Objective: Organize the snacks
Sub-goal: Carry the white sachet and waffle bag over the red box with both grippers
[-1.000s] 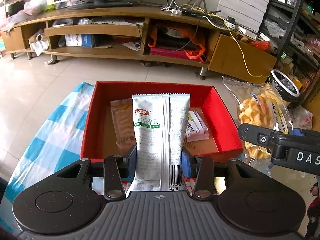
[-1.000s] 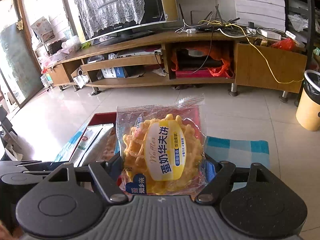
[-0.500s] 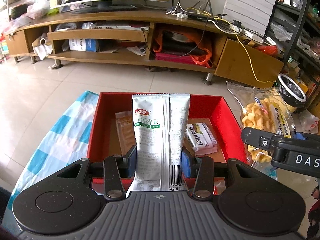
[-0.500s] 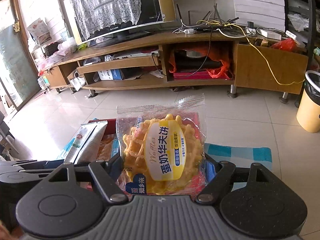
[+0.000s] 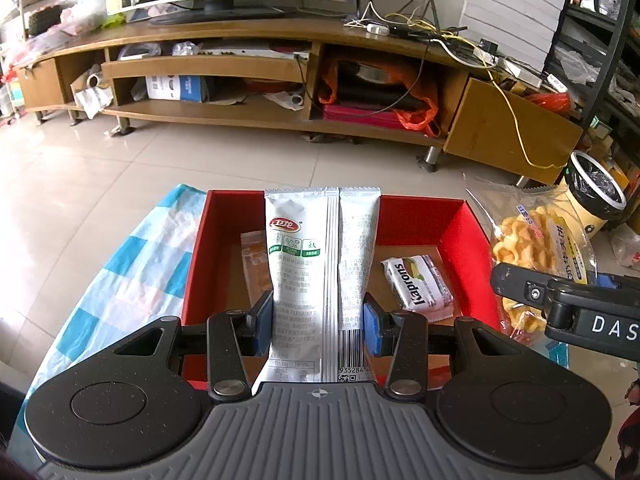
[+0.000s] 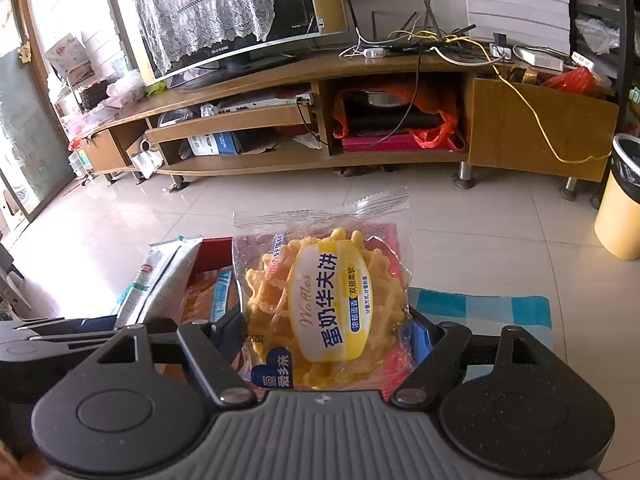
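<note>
My left gripper [image 5: 319,326] is shut on a tall silver snack packet [image 5: 320,272] and holds it upright over the near edge of the red box [image 5: 468,248]. In the box lie a Kaprons wafer pack [image 5: 420,286] and an orange snack packet [image 5: 254,268]. My right gripper [image 6: 326,340] is shut on a clear bag of yellow waffles [image 6: 328,300], held just right of the box; the bag also shows in the left wrist view [image 5: 532,240]. The silver packet shows at the left of the right wrist view [image 6: 154,284].
The box sits on a blue-and-white checked cloth [image 5: 132,264] over a low table. Beyond are a tiled floor, a long wooden TV stand [image 5: 280,72] and a yellow waste bin [image 6: 620,204] at the right.
Both grippers have lifted and drawn back a little with their packets. More of the box floor and the Kaprons pack shows now.
</note>
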{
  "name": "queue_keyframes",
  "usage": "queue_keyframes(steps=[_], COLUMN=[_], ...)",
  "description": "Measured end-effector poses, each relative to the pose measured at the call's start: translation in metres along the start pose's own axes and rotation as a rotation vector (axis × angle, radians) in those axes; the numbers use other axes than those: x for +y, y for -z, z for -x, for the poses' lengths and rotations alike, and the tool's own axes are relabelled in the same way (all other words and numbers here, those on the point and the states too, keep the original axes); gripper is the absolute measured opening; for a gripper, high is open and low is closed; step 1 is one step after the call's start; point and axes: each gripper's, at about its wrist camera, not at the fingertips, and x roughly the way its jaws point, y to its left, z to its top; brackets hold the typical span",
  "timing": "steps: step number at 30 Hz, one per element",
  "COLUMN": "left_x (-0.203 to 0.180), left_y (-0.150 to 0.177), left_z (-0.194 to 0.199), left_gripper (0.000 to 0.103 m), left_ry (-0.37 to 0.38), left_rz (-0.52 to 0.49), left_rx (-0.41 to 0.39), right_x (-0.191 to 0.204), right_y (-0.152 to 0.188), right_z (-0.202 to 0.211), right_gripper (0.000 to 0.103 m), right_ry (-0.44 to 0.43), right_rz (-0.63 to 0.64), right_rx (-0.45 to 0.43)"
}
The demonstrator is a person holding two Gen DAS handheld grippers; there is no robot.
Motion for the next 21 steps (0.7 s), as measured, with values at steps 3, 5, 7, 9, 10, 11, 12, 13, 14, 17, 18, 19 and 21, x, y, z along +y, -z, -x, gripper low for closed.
queue_keyframes(steps=[3, 5, 7, 9, 10, 11, 12, 13, 14, 17, 18, 19, 21], left_x=[0.001, 0.001, 0.001, 0.001, 0.002, 0.002, 0.002, 0.003, 0.003, 0.005, 0.005, 0.005, 0.005], left_y=[-0.002, -0.004, -0.005, -0.006, -0.007, -0.007, -0.008, -0.008, -0.009, -0.009, -0.009, -0.009, -0.009], left_z=[-0.003, -0.006, -0.009, -0.012, -0.014, -0.015, -0.017, -0.019, -0.020, -0.026, -0.028, -0.030, -0.034], left_gripper=[0.052, 0.052, 0.052, 0.052, 0.052, 0.052, 0.052, 0.052, 0.052, 0.052, 0.052, 0.052, 0.052], left_ry=[-0.003, -0.006, -0.011, -0.014, -0.016, -0.017, -0.017, -0.018, -0.021, -0.026, -0.028, -0.031, -0.035], left_rz=[0.003, 0.003, 0.005, 0.006, 0.008, 0.010, 0.011, 0.013, 0.015, 0.021, 0.023, 0.023, 0.024], left_rx=[0.002, 0.004, 0.006, 0.010, 0.010, 0.011, 0.011, 0.012, 0.013, 0.023, 0.028, 0.032, 0.039], right_x=[-0.001, -0.001, -0.001, -0.002, -0.003, -0.002, -0.003, -0.003, -0.004, -0.004, -0.004, -0.004, -0.004], right_y=[-0.002, -0.003, -0.004, -0.004, -0.005, -0.004, -0.005, -0.006, -0.006, -0.007, -0.007, -0.007, -0.006], right_z=[-0.005, -0.008, -0.013, -0.017, -0.020, -0.021, -0.024, -0.026, -0.028, -0.037, -0.040, -0.043, -0.048], right_gripper=[0.077, 0.077, 0.077, 0.077, 0.077, 0.077, 0.077, 0.077, 0.077, 0.077, 0.077, 0.077, 0.077], right_ry=[0.007, 0.010, 0.012, 0.015, 0.016, 0.017, 0.017, 0.017, 0.018, 0.021, 0.022, 0.022, 0.024], right_rz=[-0.002, -0.003, -0.003, -0.005, -0.006, -0.007, -0.008, -0.010, -0.011, -0.011, -0.010, -0.009, -0.008], right_rx=[0.007, 0.013, 0.020, 0.026, 0.029, 0.032, 0.035, 0.038, 0.041, 0.055, 0.061, 0.067, 0.077])
